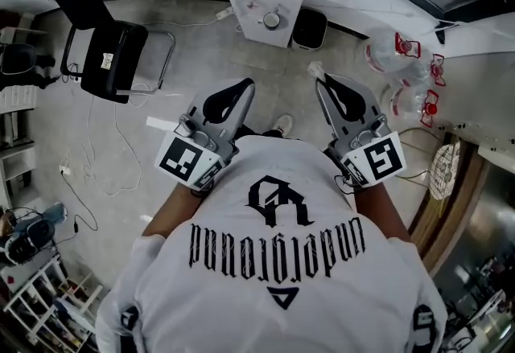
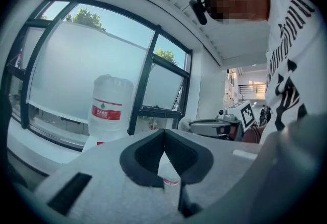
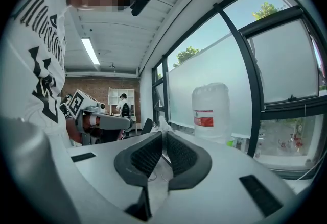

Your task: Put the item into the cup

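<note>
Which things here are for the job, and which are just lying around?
For the job: right gripper, shut on a small white crumpled item; left gripper, shut, empty.
Lying about: black office chair; clear water jugs; black bin.

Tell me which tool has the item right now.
The right tool: a small white item sticks out past its closed tips. The left tool is shut too, but nothing shows between its tips.
</note>
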Available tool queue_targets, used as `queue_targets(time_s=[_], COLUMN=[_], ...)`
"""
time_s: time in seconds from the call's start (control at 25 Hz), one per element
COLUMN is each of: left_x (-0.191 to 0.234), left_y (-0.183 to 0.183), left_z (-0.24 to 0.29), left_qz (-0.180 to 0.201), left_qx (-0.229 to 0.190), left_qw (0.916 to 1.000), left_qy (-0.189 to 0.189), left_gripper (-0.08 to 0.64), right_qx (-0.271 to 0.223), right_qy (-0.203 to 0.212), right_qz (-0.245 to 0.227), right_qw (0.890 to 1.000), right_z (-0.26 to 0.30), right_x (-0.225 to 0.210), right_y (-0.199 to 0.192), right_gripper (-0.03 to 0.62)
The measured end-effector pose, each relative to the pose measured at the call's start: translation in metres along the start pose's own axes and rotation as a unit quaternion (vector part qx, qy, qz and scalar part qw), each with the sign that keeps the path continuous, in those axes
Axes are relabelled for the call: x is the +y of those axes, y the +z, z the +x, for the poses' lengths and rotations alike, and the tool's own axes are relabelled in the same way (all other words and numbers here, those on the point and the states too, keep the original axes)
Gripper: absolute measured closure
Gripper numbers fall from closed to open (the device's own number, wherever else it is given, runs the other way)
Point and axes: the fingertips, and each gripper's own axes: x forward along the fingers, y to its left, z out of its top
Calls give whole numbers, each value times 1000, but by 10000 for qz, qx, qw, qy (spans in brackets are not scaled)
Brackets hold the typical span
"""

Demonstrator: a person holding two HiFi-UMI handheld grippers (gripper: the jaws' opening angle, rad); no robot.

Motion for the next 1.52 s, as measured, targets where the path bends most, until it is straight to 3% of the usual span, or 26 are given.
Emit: queue_targets(time_s=[0.48,1.04,1.52], left_x=[37,135,220], left_y=[12,44,64], left_z=[33,41,17], left_qz=[24,75,204], left_qx=[33,2,-6], left_qw=[9991,9929,9876], left_qy=[-429,-1186,-1559], left_gripper=[545,545,545], right_qx=[7,21,34], right_qy=[-511,-1287,-1622], right_qz=[55,41,-87], right_qw=[9987,9917,9867], right_z=[20,105,187], right_x=[-28,-27,-6], right_y=[4,27,46], right_gripper=[558,558,558])
